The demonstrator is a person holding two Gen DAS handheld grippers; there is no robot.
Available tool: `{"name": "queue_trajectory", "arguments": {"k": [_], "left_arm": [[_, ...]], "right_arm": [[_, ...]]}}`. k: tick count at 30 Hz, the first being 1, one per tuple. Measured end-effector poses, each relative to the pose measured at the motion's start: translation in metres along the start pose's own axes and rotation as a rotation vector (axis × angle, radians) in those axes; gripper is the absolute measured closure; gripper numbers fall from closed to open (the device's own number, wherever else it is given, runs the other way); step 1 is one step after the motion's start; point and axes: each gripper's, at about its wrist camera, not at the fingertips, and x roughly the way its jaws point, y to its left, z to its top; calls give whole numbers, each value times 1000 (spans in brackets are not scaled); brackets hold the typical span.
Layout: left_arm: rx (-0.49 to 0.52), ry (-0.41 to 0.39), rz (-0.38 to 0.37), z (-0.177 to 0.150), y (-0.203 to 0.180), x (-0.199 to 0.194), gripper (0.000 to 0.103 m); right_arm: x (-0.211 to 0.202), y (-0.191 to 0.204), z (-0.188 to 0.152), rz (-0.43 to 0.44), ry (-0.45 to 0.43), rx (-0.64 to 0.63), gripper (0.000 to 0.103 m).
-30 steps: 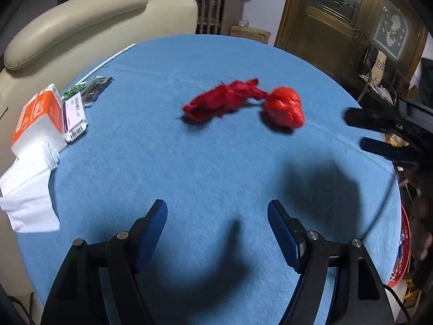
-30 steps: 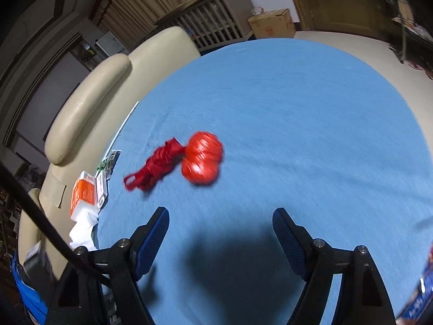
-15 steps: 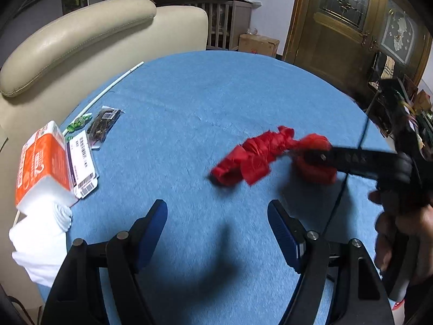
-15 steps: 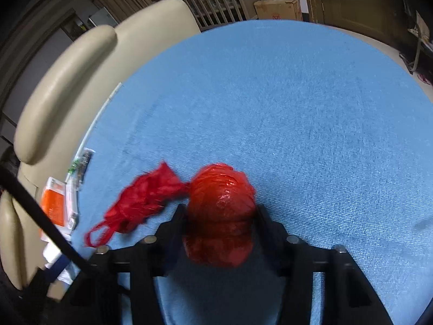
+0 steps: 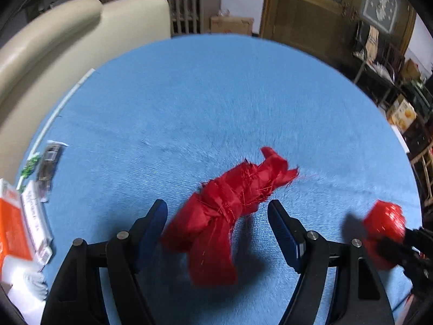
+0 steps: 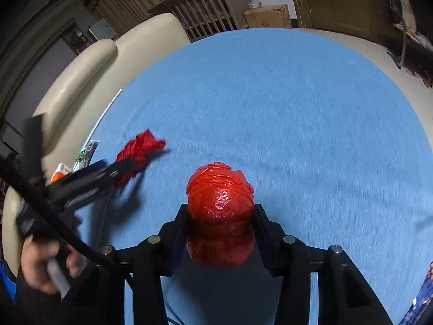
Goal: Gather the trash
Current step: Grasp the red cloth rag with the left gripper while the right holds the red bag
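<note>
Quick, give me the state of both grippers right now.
Left gripper: closing around the red rag, fingers not yet pressing it.
Right gripper: shut on the red ball.

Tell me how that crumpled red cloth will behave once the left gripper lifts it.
The red cloth looks limp and creased, so it will probably droop. Frayed threads may snag. The left gripper, jaws closing around it, may catch only a fold.

1. The left tongs close in around a crumpled red wrapper on the blue desk, pads not yet touching.
2. At far right, the right tongs clamp a red plastic ball.
3. An orange packet sits at the desk's left edge.
</note>
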Motion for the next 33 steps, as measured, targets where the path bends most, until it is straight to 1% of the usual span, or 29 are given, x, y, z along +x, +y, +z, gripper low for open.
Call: {"name": "queue_trajectory", "arguments": {"k": [1,2,4,8,12,18,21,24,29,33], "left_arm": [[-5,15,5,0,1,3,74],[-27,43,3,-3,5,6,79],[-57,36,-4,-10,9,0,85],[-84,10,11,-35,7,-25,87],[-124,-13,16,-64,9,-50,87],[-158,-27,35,-98,-1,-75,87],[-184,-28,42,-108,-5,-81,87],[-189,-29,51,-119,-14,-86,87],[-181,-38,98,-130,-22,-95,87],[-190,-50,122,-137,-25,-104,87]], "right_arm": [[1,1,-4,-1,1,-1,54],[1,1,-7,-1,4,-3,54],[0,1,-13,3,10,-2,54],[-4,6,-21,4,12,-22,54],[-10,20,-32,7,9,-58,54],[-21,34,-62,5,17,-86,54],[-28,29,-77,12,23,-78,54],[-36,22,-91,11,20,-69,54],[-45,18,-105,22,9,-56,54],[-50,18,-111,38,-3,-54,54]]}}
